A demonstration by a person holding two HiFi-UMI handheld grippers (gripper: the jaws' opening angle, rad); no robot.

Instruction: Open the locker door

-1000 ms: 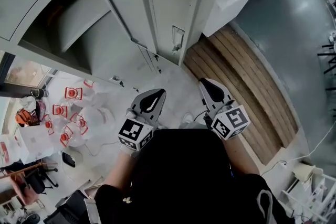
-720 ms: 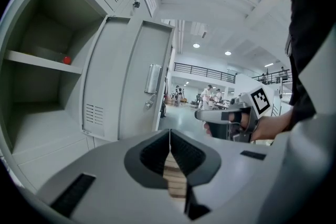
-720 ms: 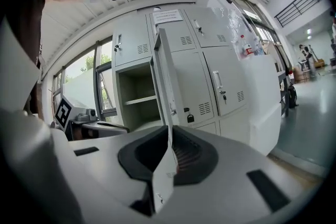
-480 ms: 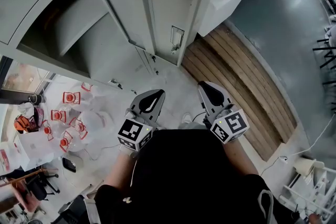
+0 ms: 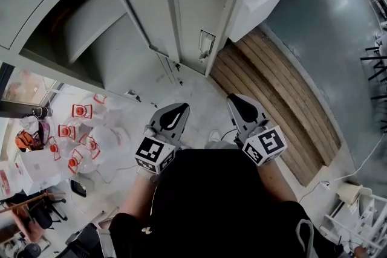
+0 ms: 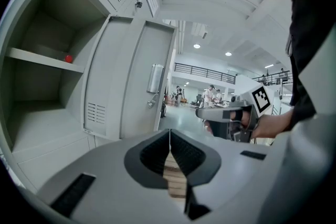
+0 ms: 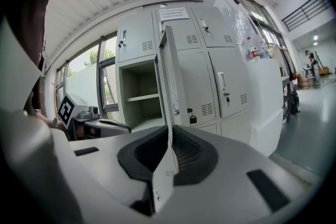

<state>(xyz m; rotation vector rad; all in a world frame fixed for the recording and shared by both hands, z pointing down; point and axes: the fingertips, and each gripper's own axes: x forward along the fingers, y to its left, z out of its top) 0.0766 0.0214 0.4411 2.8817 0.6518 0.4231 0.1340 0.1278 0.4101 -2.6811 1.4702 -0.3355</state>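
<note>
Grey metal, the locker door [image 5: 181,21] stands swung wide at the right edge of its open compartment. The head view shows its handle [image 5: 205,44] on the side towards the wooden slats [image 5: 284,99]. The left gripper view adds a small red thing [image 6: 68,59] on the shelf [image 6: 42,59], while the right gripper view catches the door nearly edge-on. The left gripper [image 5: 175,109] and right gripper [image 5: 237,102] hang well short of the door, each with its jaws pressed together on nothing. Red-labelled bottles [image 5: 78,130] lie on the floor at the left.
</note>
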